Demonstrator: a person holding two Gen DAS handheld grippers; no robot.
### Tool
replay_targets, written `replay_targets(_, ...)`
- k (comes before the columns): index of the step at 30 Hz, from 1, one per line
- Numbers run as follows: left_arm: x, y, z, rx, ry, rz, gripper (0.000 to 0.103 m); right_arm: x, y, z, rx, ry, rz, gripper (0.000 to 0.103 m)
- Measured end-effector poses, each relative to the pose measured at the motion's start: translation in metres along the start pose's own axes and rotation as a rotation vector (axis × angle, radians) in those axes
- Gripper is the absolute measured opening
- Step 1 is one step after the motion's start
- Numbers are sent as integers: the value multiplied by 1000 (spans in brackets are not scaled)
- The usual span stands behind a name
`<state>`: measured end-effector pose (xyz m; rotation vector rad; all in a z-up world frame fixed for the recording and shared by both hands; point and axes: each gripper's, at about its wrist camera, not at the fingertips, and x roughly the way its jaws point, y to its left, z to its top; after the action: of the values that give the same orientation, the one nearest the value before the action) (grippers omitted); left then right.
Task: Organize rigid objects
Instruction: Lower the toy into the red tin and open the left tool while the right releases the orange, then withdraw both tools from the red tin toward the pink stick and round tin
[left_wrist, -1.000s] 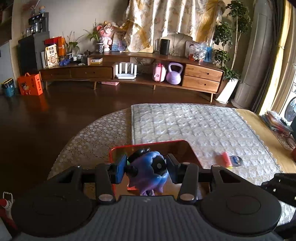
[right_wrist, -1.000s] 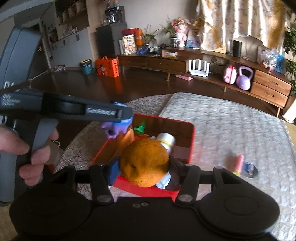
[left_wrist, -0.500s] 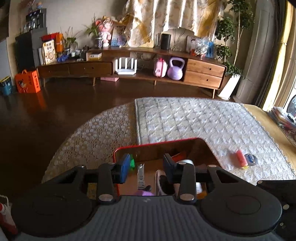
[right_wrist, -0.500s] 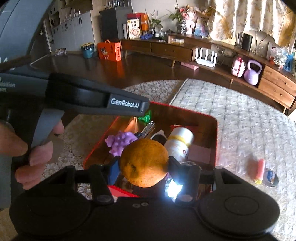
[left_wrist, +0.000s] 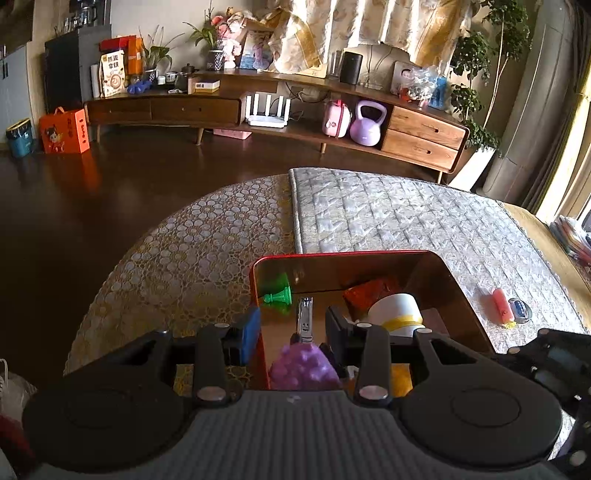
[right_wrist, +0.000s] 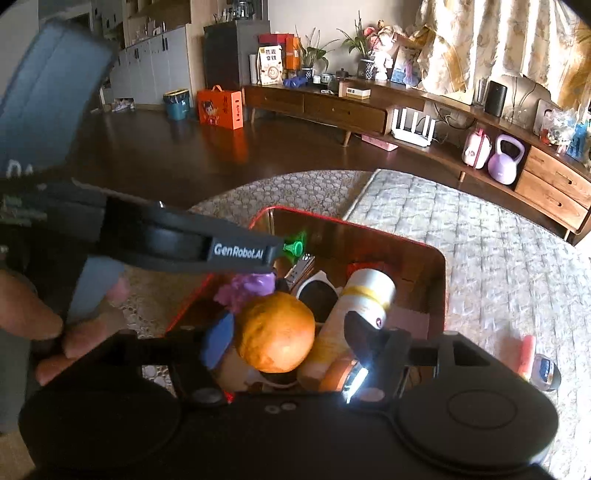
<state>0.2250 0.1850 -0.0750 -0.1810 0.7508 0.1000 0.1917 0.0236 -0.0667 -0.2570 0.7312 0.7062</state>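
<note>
The orange (right_wrist: 276, 334) lies in the red box (right_wrist: 439, 280) between the right gripper (right_wrist: 286, 338) jaws, which have just been opening and stand clear of it. Beside it, the purple toy (left_wrist: 303, 367) rests under the empty, narrowly parted left gripper (left_wrist: 291, 328)

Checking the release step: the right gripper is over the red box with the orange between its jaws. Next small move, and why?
Probably lift the right gripper straight up. Its jaws have just been opening, the pads look clear of the orange, which sits among the things in the red box.
</note>
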Motion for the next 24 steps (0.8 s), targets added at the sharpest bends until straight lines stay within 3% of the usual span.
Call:
replay_targets(12,-22,-7,-5,10,-5,-20,39,-50,-18,-6,121,-54,53,71)
replay_targets(24,-61,-31,-11,40,-31,-56,42,-98,-49,-31,207,-92,31,75)
